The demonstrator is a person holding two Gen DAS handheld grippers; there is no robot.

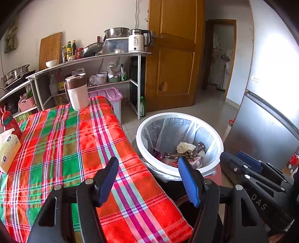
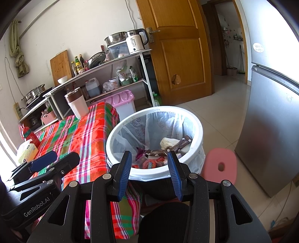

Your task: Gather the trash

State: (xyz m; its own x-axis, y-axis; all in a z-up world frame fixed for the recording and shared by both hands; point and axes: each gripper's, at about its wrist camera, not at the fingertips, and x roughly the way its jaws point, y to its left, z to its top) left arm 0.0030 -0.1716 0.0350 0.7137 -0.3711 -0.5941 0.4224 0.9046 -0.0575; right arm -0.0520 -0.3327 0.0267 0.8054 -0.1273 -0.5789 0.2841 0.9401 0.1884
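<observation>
beside the near right edge of the table [image 1: 78,142], both the left gripper [image 1: 147,179] and the right gripper [image 2: 149,173] are held parted and empty above the bin [image 2: 194,121], where wrappers [image 2: 168,149] already lie, so collecting is judged nearly finished and any remaining trash must next be sought.

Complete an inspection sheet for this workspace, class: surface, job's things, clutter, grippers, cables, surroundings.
Surface: table under a plaid tablecloth; no loose trash seen on it.
Job's things: white bin with a liner beside the table, wrappers and crumpled paper inside.
Clutter: tumbler, tissue box, red bottle on the table.
Grippers: left gripper and right gripper both open, empty.
Cables: cord down the wall behind the kettle.
Surroundings: kitchen shelf, wooden door, fridge, pink stool.
</observation>
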